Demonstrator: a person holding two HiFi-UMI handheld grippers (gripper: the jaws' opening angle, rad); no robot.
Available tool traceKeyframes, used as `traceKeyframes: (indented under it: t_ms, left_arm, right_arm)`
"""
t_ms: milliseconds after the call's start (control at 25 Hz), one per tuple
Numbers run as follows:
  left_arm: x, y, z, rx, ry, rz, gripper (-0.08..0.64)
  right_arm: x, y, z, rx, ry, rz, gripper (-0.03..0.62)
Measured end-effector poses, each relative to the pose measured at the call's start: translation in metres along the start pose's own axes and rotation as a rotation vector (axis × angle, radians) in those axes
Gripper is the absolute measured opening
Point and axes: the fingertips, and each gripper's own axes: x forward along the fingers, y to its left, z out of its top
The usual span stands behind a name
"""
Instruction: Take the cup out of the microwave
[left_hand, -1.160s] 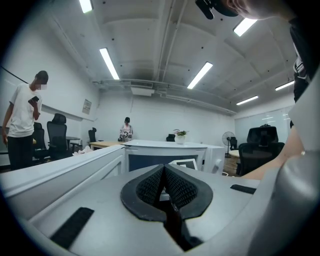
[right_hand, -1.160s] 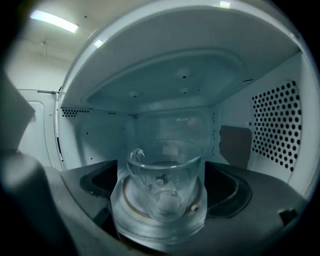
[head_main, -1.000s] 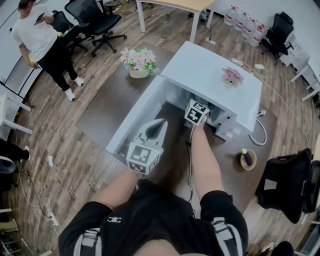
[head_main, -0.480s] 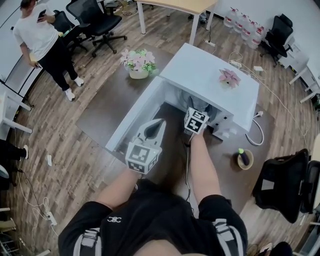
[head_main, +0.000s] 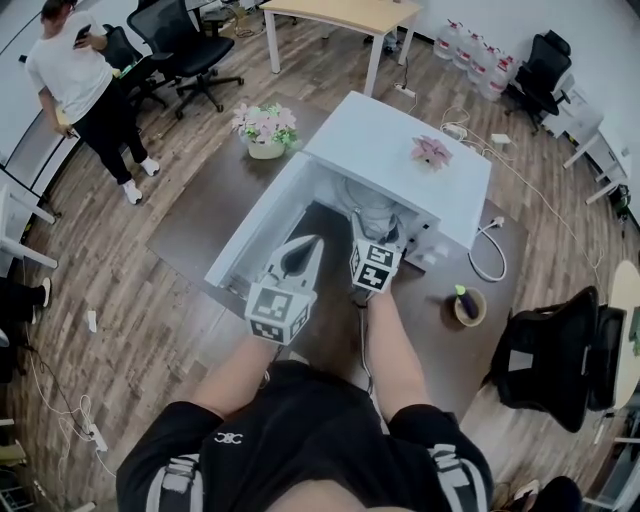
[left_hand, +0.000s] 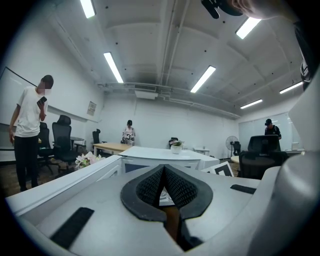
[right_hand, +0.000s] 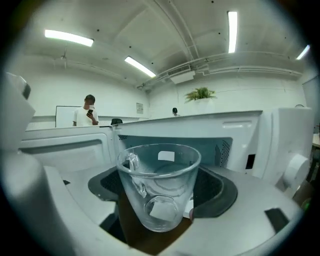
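**Cup (right_hand: 159, 175) held at the microwave's (head_main: 400, 150) mouth**

We had the clear glass cup upright between the 2 pads of the right gripper (right_hand: 162, 196). Its jaws had just been closing, and they clasped the cup on both sides. It hung over the brown surface (head_main: 200, 215), just in front of the open cavity. Our left gripper (left_hand: 163, 187) was pinched together on nothing, beside the swung-out door (head_main: 255, 225).
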Motion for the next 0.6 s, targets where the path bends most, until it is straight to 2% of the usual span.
traceKeyframes:
  t_ms: [120, 320, 600]
  left_arm:
    - [-0.009, -0.013, 0.007, -0.009, -0.008, 0.003, 0.000]
    - [-0.020, -0.032, 0.027, -0.010, -0.044, 0.011, 0.000]
    - [-0.021, -0.051, 0.048, -0.002, -0.097, -0.001, 0.000]
  right_arm:
    - [-0.032, 0.009, 0.019, 0.000, -0.015, 0.049, 0.397]
    - [-0.088, 0.014, 0.071, -0.019, -0.094, 0.122, 0.397]
    - [-0.148, -0.006, 0.121, -0.036, -0.167, 0.110, 0.396]
